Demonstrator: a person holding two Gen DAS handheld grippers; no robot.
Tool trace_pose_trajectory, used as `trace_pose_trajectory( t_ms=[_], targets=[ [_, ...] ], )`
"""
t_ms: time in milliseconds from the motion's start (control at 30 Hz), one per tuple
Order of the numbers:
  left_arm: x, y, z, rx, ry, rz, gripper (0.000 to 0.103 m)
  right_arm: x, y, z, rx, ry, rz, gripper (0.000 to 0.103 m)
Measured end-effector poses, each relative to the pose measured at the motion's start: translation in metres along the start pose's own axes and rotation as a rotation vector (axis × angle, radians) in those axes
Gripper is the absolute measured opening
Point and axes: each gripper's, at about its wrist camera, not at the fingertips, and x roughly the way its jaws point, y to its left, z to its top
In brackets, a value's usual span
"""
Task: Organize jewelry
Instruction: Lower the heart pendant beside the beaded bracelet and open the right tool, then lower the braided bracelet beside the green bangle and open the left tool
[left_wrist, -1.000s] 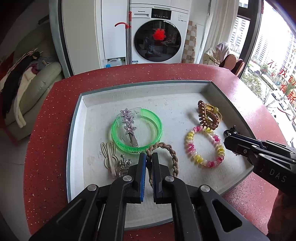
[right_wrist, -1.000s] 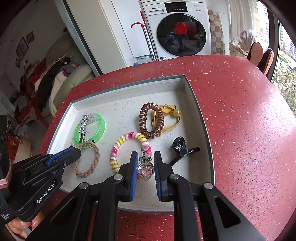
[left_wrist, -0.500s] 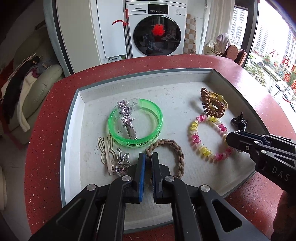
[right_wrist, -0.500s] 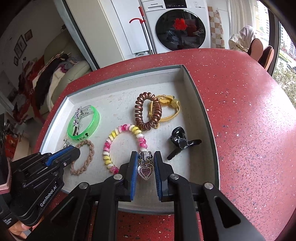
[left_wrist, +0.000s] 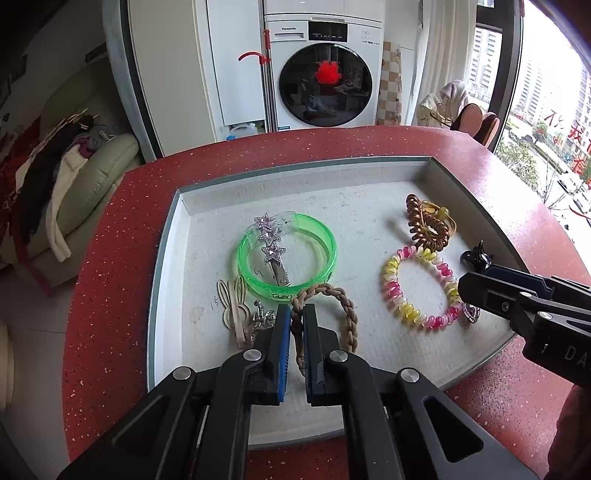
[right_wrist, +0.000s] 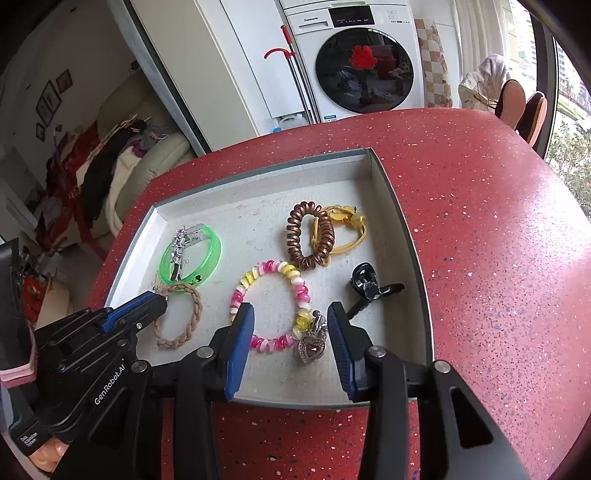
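Note:
A grey tray on the red table holds the jewelry. My left gripper is shut on the brown braided bracelet, also seen in the right wrist view. My right gripper is open; the heart pendant lies in the tray between its fingers, touching the pink-yellow spiral bracelet. The pendant shows below the right gripper in the left wrist view.
In the tray lie a green bangle with a star hair clip across it, a wooden rabbit clip, a brown coil tie, a yellow tie and a black claw clip. The red table surrounds the tray.
My right gripper has opened and let the heart pendant drop onto the tray beside the spiral bracelet. My left gripper stays shut on the braided bracelet and has drawn back slightly.

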Motion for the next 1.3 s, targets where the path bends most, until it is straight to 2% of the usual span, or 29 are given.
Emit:
trace_pose_trajectory(
  t_ms=[500,733,1033,1300],
  targets=[
    [-0.005,0.01,-0.001,-0.007,-0.02,0.065,0.025,-0.004,0.001,0.002,0.004,-0.01,-0.005,0.045],
    [-0.005,0.017,-0.002,-0.02,-0.017,0.058,0.025,-0.005,0.002,0.004,0.002,-0.012,-0.009,0.045],
    [0.006,0.009,-0.002,-0.004,0.04,0.012,0.025,-0.01,0.003,0.005,-0.002,-0.025,-0.006,0.045],
    [0.008,0.007,-0.003,-0.015,0.037,-0.012,0.025,-0.015,0.001,0.004,0.012,-0.038,-0.002,0.045]
  ],
)
